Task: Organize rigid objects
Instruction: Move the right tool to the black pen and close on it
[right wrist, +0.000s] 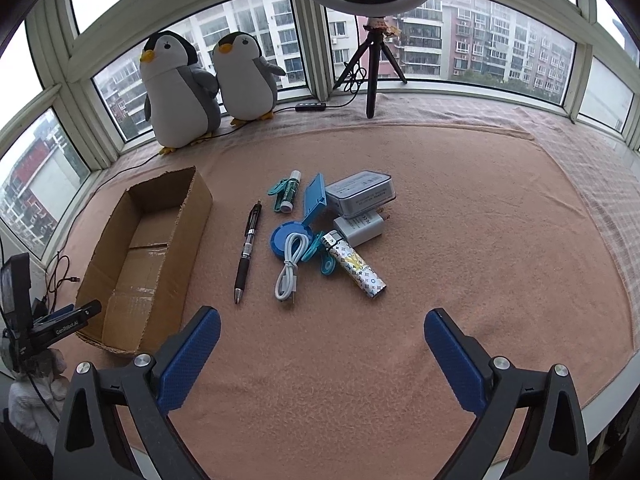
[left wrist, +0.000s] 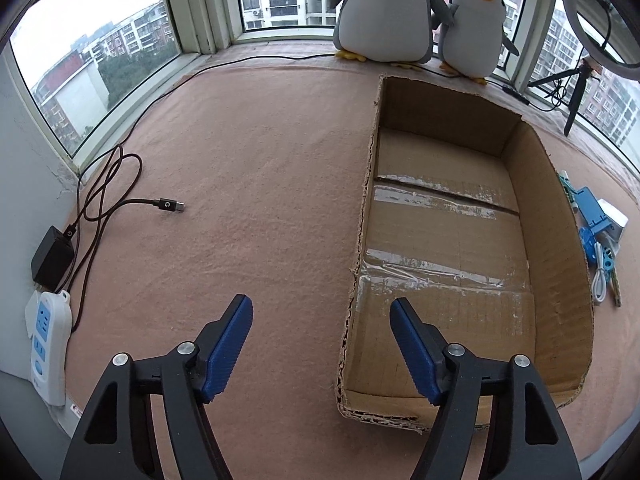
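An open cardboard box (left wrist: 560,248) sits empty on the pink blanket. My left gripper (left wrist: 322,300) hangs open over the box's near left corner, its wall edge between the fingers and untouched. In the right wrist view the box (right wrist: 192,220) lies at the left, and right of it is a pile: a black pen (right wrist: 249,248), a white cable (right wrist: 290,266), a patterned lighter (right wrist: 356,266), a white charger (right wrist: 360,228), a grey case (right wrist: 360,194), a blue stand (right wrist: 314,200) and a glue stick (right wrist: 289,192). My right gripper (right wrist: 322,314) is open, short of the pile, holding nothing.
Two plush penguins (right wrist: 208,88) and a ring-light tripod (right wrist: 370,60) stand along the window. A black adapter (left wrist: 52,258), its cable (left wrist: 120,200) and a white power strip (left wrist: 46,344) lie at the left edge. The blanket ends at the near right edge (right wrist: 600,392).
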### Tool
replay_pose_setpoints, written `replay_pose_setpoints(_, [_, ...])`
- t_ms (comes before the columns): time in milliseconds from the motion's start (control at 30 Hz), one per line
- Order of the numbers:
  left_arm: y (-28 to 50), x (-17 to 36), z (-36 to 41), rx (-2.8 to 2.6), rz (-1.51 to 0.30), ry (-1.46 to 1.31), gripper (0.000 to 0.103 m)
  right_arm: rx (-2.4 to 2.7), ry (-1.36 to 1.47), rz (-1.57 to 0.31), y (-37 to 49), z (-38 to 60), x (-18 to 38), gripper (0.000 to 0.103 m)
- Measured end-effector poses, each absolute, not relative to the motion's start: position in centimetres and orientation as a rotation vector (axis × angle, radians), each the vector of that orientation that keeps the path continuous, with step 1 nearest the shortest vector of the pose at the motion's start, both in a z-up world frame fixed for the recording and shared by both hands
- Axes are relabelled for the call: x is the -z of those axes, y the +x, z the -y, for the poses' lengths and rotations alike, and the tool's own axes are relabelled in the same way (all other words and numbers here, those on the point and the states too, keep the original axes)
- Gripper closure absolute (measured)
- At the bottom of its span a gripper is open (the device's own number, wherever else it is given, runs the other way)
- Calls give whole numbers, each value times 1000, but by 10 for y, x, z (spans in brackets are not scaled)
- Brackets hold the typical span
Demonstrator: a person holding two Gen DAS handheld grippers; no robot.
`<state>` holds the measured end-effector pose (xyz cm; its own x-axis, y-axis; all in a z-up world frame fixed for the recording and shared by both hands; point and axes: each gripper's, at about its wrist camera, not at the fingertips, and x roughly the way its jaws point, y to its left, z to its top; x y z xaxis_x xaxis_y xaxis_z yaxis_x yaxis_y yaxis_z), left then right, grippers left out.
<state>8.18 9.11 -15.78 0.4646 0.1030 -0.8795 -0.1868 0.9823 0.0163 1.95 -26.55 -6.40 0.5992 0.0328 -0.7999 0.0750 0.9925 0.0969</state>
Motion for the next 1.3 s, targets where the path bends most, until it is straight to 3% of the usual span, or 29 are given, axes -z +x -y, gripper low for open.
replay_pose_setpoints(333, [77,171,-92,-171,-1104,-94,43,-80,125,-980,46,245,73,27])
replay_pose_setpoints(500, [79,171,-89,-162,-1103,-75,47,-136,118,-1015,72,228,81,47])
replay_pose_setpoints(767, [86,176,-83,-137,-1115,-58,63,-193,137,-1120,123,202,109,72])
replay_pose_setpoints(967, [88,178,-82,-132,-1114,-62,65,-187,125,-1174,150,190,131,79])
replay_pose_setpoints(1300, [87,179,-83,-135,-1108,-68,65,-155,130,-1242,176,193,150,81])
